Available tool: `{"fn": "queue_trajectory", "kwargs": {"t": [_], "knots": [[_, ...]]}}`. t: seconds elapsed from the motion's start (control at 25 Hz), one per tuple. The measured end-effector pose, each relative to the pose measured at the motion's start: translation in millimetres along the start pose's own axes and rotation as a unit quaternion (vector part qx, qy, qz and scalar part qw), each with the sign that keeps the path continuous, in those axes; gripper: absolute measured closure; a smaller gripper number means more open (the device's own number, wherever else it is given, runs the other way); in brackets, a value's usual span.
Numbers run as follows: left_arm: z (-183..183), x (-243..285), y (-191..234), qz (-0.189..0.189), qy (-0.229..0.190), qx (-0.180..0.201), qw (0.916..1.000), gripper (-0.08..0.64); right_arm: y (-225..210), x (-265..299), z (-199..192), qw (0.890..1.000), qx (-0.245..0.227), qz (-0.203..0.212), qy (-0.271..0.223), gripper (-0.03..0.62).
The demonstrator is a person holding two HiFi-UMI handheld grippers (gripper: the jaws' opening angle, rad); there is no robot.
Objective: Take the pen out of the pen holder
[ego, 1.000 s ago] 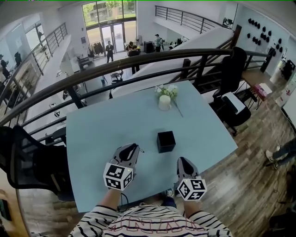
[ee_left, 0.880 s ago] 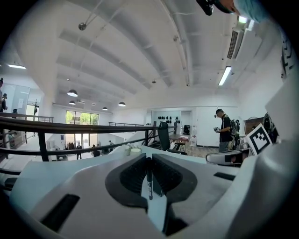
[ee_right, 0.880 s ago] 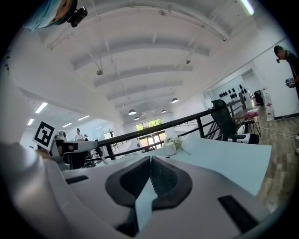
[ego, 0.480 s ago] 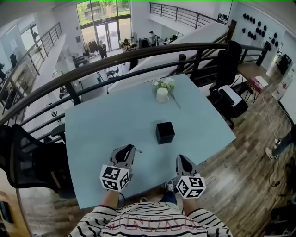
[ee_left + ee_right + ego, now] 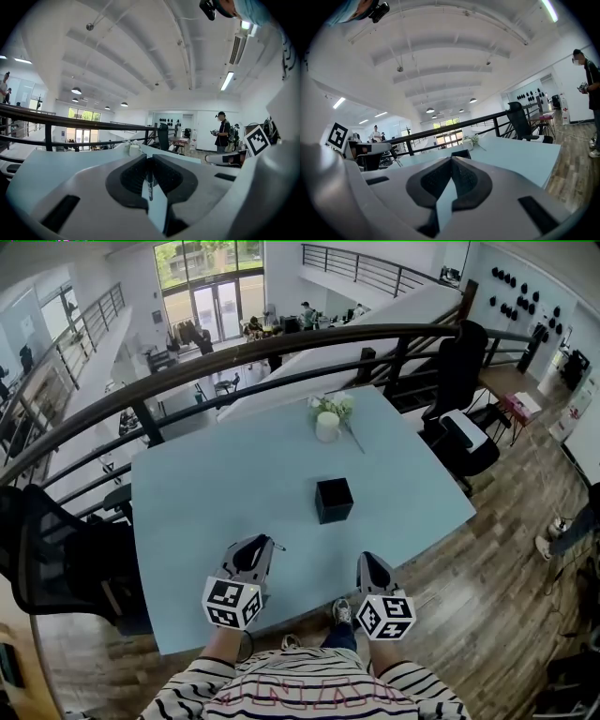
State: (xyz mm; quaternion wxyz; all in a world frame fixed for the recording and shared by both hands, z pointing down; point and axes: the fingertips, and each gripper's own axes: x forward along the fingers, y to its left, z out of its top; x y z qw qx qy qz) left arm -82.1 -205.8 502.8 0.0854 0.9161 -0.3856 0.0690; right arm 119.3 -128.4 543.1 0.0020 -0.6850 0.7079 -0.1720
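Pen [image 5: 149, 185] is clamped in narrow jaws of left gripper [image 5: 266, 543] at near edge of table [image 5: 206, 493], evidently already drawn clear of pen holder [image 5: 334, 500] farther off; right gripper [image 5: 367, 560] is closed on nothing, judged unneeded

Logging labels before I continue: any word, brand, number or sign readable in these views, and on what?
No text can be read in any view.
Striped shirt: faint reddish print, too blurred to read.
Left marker cube and right marker cube: black-and-white square patterns only, no characters.
Pen holder: plain black, no label showing.
Pen: too thin and dark to show any print.
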Motion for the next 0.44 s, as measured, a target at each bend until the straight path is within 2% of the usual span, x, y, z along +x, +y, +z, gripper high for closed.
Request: {"fn": "queue_trajectory", "kwargs": {"t": [0.44], "knots": [[-12.0, -13.2, -5.1, 0.007, 0.006, -0.006, 0.9999, 0.504, 0.9, -11.6, -6.9, 1.0, -0.001, 0.001, 0.001, 0.566]]}}
